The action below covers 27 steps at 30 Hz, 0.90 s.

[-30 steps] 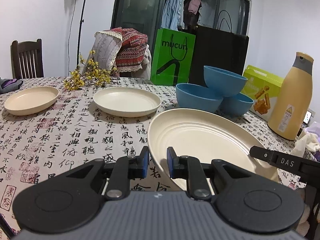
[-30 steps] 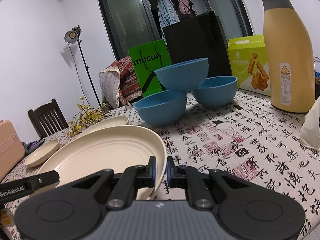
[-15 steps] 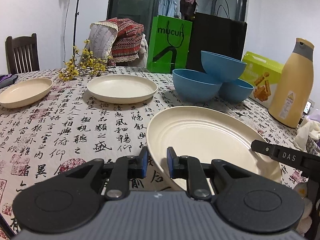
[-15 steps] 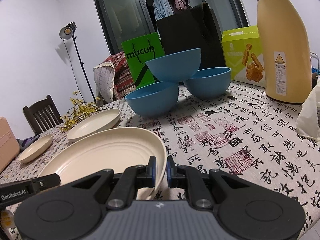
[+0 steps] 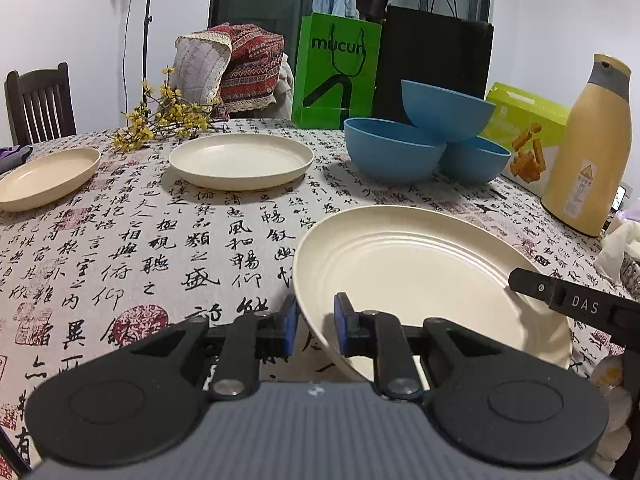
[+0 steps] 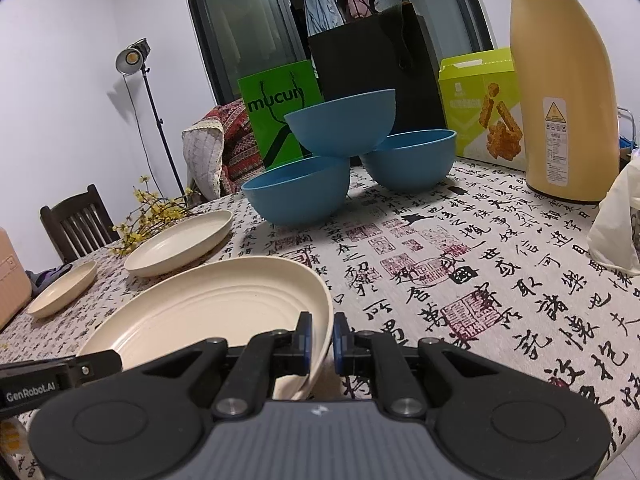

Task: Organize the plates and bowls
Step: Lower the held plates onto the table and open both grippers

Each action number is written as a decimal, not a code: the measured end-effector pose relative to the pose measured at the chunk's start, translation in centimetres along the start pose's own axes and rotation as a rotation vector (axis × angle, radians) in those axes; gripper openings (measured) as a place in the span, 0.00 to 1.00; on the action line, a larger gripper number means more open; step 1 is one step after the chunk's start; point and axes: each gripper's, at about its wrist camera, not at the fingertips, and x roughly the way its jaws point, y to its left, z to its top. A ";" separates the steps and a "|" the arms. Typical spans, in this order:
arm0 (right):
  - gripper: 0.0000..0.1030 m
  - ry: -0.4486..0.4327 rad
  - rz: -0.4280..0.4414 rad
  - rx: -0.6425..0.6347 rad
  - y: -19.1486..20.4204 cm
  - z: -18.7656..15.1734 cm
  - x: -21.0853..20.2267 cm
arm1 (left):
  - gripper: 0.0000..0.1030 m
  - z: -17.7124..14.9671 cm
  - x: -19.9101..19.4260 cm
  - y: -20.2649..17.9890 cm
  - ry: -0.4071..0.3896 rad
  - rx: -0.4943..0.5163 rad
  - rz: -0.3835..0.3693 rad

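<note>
Currently hidden: the near rim of the large cream plate (image 5: 420, 280) lies behind both gripper bodies; its underside and whether it rests on the tablecloth (image 5: 160, 240) cannot be told.
Cut off: the lamp stand (image 6: 154, 120) shows its head only in the right wrist view.
Left gripper (image 5: 316, 326): level, pointing across the table, blue pads narrowed onto the plate's left rim, one pad inside and one outside.
Right gripper (image 6: 320, 338): level, jaws narrowed onto the opposite rim of the same plate (image 6: 216, 312); its black finger enters the left wrist view at the far right.
Large cream plate: held at two sides, tilted slightly, nearest the cameras, nothing in it.
Medium cream plate (image 5: 241, 160): flat on the cloth, well beyond the held plate, nothing visible in it.
Small cream plate (image 5: 44, 178): flat, far left, apart from the medium one.
Blue bowls (image 5: 424, 140): three; two stand side by side, the third sits tilted on their rims; their interiors are not fully visible.
Yellow thermos (image 6: 564, 92): upright, right of the bowls.
Snack box (image 6: 480, 108): behind the bowls, beside the thermos.
</note>
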 end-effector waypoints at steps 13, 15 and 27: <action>0.10 0.016 -0.004 0.001 -0.2 -0.8 0.6 | 0.18 -0.6 0.7 0.2 0.028 0.000 0.006; 0.10 0.015 -0.008 -0.002 -0.1 -0.7 0.6 | 0.19 -0.6 0.7 0.2 0.029 0.002 0.006; 0.39 -0.051 0.009 -0.043 -0.4 0.0 -0.3 | 0.64 0.3 -0.8 1.9 -0.040 -0.041 0.002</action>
